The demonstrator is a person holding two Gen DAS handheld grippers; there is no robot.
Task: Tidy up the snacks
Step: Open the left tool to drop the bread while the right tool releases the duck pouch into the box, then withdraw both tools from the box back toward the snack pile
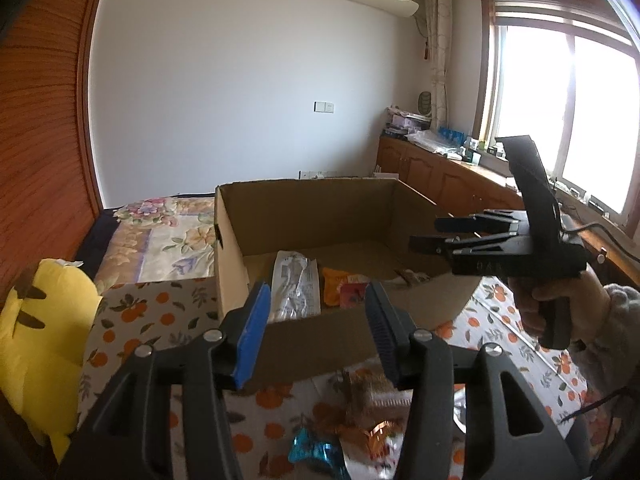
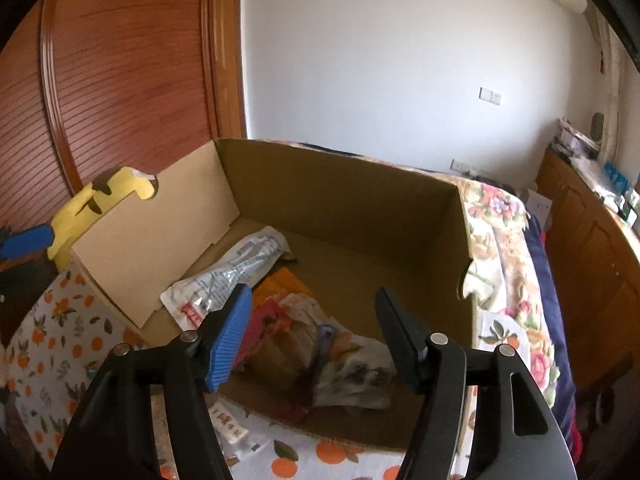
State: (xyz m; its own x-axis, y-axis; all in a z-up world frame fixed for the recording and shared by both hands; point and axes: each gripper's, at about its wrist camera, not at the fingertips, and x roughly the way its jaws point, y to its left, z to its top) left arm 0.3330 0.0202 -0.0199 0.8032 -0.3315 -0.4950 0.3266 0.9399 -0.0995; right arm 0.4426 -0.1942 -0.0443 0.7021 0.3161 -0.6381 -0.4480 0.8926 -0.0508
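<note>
Both grippers wide open over the snack box, nothing held.

The left gripper (image 1: pixel 316 332) hovers before the cardboard box (image 1: pixel 304 216); only its view shows loose snacks (image 1: pixel 360 432) on the orange-print cloth (image 1: pixel 132 320). The right gripper (image 2: pixel 314 340) hangs above the packets (image 2: pixel 320 344) lying in the box.

Cardboard box (image 2: pixel 352 200): matt brown corrugated board. Snack packets (image 2: pixel 236 276): glossy, crinkled plastic film. Tablecloth (image 1: pixel 132 312): printed cloth, matt. Left gripper (image 1: pixel 316 332) and right gripper (image 2: pixel 316 336): matt black plastic with ribbed blue pads (image 2: pixel 228 340) and bright metal pins. Wardrobe door (image 2: pixel 120 64): glossy slatted wood.
</note>
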